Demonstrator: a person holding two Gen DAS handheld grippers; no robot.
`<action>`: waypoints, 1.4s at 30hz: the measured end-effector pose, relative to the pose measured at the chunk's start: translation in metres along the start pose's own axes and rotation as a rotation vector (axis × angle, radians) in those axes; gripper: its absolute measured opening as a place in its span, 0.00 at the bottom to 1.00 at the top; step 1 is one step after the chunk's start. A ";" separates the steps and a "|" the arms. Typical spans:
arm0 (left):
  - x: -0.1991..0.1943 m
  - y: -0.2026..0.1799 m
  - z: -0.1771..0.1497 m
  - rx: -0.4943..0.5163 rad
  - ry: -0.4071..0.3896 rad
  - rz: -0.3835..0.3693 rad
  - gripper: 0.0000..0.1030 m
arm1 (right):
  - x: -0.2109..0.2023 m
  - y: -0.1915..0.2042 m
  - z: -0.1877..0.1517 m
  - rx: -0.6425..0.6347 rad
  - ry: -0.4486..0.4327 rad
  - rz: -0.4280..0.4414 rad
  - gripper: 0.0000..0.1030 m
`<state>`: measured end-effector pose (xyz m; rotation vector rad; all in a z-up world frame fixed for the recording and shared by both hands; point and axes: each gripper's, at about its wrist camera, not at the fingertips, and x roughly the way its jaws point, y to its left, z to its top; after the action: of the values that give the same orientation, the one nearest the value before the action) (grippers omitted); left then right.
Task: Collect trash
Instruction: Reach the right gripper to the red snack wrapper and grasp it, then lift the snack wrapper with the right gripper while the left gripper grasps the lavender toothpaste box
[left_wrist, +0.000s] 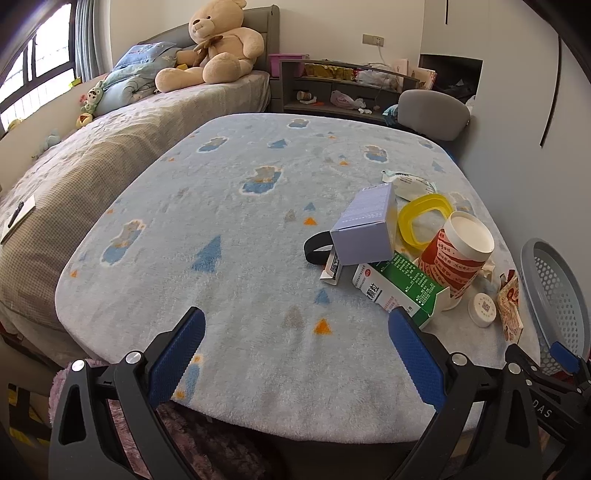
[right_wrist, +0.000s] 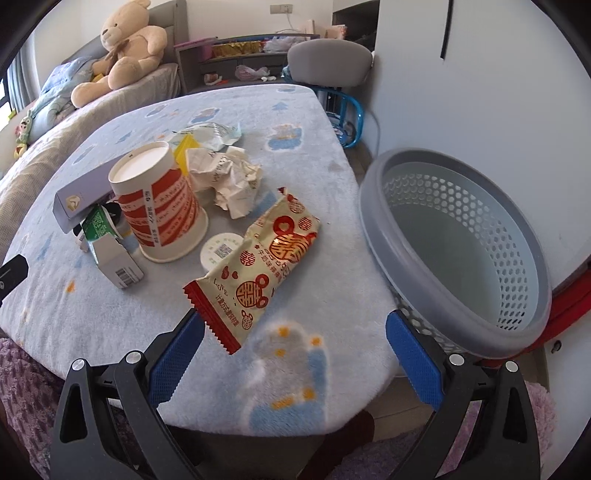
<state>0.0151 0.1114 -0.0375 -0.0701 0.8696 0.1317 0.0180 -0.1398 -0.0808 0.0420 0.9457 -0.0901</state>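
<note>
Trash lies on a blue fleece-covered table (left_wrist: 240, 221): a red-and-white paper cup (right_wrist: 159, 206) upside down, a green-and-white box (left_wrist: 402, 288), a lilac box (left_wrist: 369, 229), a yellow ring lid (left_wrist: 424, 221), a small white cap (right_wrist: 219, 251), crumpled paper (right_wrist: 229, 177) and a cream snack wrapper (right_wrist: 258, 266). A grey perforated basket (right_wrist: 461, 251) stands empty at the table's right edge. My left gripper (left_wrist: 295, 354) is open over the table's near edge, left of the pile. My right gripper (right_wrist: 295, 354) is open, with the wrapper's near end just above its left finger.
A bed (left_wrist: 74, 155) with a teddy bear (left_wrist: 218, 48) runs along the left. A grey chair (left_wrist: 432, 110) and a cluttered shelf unit (left_wrist: 332, 88) stand beyond the table. A black band (left_wrist: 314, 247) lies beside the lilac box.
</note>
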 end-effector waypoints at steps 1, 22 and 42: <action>0.000 -0.001 0.000 0.001 0.001 -0.002 0.92 | -0.002 -0.004 -0.003 0.005 0.004 -0.005 0.94; 0.001 -0.008 -0.005 0.011 0.018 -0.019 0.92 | 0.032 -0.008 0.019 0.079 0.079 0.028 0.84; 0.005 -0.014 0.002 0.011 0.049 -0.074 0.92 | 0.008 -0.022 0.018 0.105 0.048 0.176 0.32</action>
<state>0.0222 0.0986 -0.0397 -0.0956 0.9156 0.0564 0.0356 -0.1631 -0.0769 0.2249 0.9803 0.0246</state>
